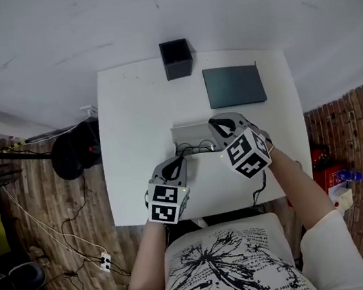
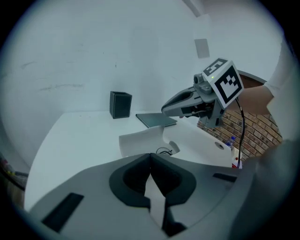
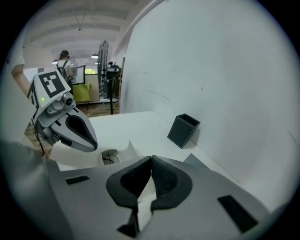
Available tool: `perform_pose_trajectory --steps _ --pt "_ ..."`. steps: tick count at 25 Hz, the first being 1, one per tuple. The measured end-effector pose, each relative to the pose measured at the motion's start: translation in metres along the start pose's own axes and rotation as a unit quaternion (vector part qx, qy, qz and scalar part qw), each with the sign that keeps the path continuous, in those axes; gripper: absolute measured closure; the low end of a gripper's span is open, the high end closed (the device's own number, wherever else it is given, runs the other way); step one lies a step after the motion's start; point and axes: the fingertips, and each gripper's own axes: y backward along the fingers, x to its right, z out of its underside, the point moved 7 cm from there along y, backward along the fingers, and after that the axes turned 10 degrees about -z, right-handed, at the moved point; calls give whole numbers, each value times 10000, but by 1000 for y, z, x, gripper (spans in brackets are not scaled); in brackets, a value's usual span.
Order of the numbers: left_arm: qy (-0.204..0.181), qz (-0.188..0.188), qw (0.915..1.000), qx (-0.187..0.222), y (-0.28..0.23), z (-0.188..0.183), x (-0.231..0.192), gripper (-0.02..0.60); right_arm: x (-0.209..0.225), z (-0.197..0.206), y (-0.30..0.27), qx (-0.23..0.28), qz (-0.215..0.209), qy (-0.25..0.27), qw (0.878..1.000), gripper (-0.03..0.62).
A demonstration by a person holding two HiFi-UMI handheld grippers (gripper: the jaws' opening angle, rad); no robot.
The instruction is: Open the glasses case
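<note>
A white glasses case (image 1: 192, 135) lies open in the middle of the white table (image 1: 131, 114), its lid (image 2: 140, 140) standing up. Dark thin-rimmed glasses (image 2: 164, 151) rest inside it. My left gripper (image 1: 180, 162) hovers just in front of the case at its left, jaws shut with nothing between them. My right gripper (image 1: 214, 125) hangs over the case's right end, also shut and empty. In the right gripper view the case (image 3: 123, 151) shows just beyond my shut right gripper (image 3: 151, 160), with the left gripper (image 3: 93, 143) over it.
A black open box (image 1: 176, 59) stands at the table's far edge. A flat dark grey pad (image 1: 234, 85) lies at the far right. A pale wall rises behind the table. Cables, a power strip and a brick-pattern floor surround it.
</note>
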Motion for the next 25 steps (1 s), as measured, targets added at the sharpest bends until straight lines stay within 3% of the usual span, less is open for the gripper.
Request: perform_pose_trajectory --steps 10,21,25 --pt "-521 158 9913 1200 82 -79 -9 568 -33 -33 82 1316 877 -939 9829 579" --pt "-1100 257 9652 2359 173 -140 -9 568 -65 -59 152 2415 1522 -1001 9532 580" --pt "-897 253 9508 2955 193 -151 -12 568 -71 -59 165 2642 1675 -1021 9443 580"
